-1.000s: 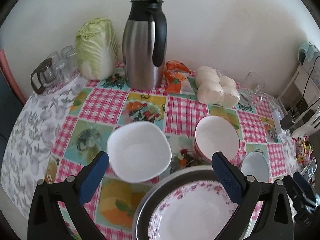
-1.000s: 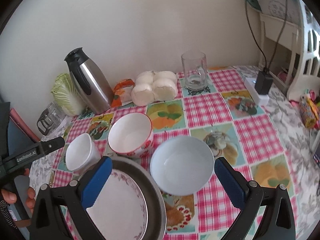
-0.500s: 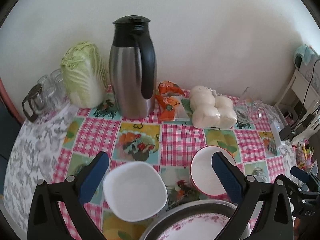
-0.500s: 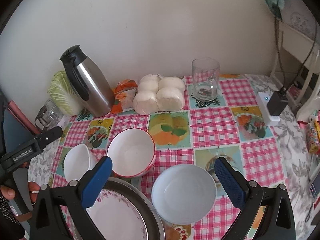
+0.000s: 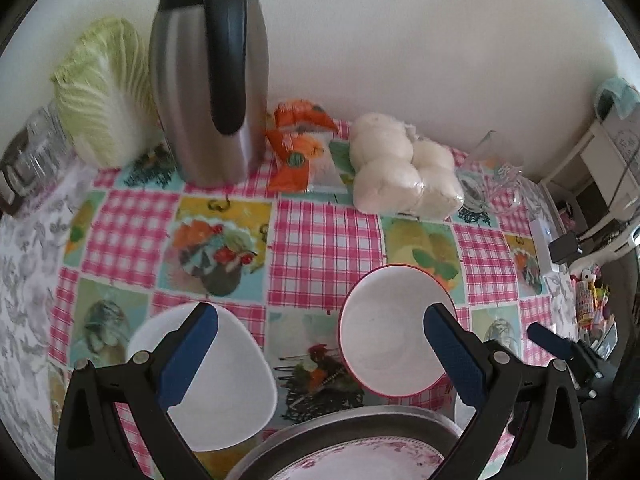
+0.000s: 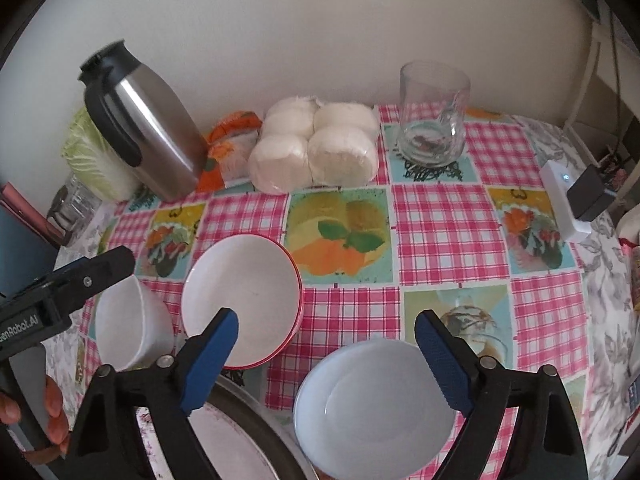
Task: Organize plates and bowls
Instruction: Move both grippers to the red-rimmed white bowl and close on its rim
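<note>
A round white bowl with a red rim point(image 5: 390, 334) sits mid-worktop, between a rounded-square white bowl point(image 5: 218, 380) and a pale blue-white bowl point(image 6: 374, 406). A floral plate in a metal basin point(image 5: 360, 446) lies nearest. Left tongs point(image 5: 320, 358) and right tongs point(image 6: 326, 360) both hover wide apart, empty, above the checked tablecloth point(image 5: 324, 248).

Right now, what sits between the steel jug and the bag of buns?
An orange snack packet lies between the jug and the buns, clearest in the left wrist view.
</note>
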`<state>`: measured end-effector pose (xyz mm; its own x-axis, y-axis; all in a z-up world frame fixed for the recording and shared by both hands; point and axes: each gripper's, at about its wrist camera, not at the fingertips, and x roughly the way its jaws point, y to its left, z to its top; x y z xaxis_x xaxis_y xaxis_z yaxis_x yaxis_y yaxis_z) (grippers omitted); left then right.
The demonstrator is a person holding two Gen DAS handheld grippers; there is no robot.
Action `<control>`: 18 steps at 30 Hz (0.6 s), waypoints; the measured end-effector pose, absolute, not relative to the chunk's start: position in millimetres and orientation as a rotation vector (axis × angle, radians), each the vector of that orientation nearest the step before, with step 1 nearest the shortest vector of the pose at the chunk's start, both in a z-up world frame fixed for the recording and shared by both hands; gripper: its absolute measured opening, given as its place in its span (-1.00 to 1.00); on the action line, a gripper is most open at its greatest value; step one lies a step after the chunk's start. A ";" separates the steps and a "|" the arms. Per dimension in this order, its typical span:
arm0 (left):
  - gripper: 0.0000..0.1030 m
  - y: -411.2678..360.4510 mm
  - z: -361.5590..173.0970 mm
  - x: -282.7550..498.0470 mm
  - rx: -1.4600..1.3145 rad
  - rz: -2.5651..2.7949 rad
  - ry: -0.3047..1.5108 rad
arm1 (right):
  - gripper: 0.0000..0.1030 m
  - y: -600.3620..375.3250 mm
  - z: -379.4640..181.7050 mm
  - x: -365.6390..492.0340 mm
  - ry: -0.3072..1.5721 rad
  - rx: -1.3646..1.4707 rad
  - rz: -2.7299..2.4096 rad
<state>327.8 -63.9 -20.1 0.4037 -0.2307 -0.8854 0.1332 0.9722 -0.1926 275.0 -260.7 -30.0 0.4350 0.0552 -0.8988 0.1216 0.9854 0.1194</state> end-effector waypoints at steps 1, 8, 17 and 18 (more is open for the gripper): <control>0.99 -66.0 -23.7 329.8 -0.094 -0.228 1.143 | 0.74 -259.5 -34.7 277.5 1.132 0.172 -0.040; 0.99 -76.9 -43.7 342.7 -0.062 -0.211 1.191 | 0.52 -252.7 -57.6 290.2 1.180 0.158 -0.030; 0.53 -85.6 -66.5 350.6 -0.031 -0.196 1.253 | 0.15 -247.7 -83.3 301.3 1.228 0.155 -0.024; 0.50 -85.9 -68.6 351.3 -0.031 -0.196 1.261 | 0.06 -247.1 -85.7 302.6 1.232 0.153 -0.022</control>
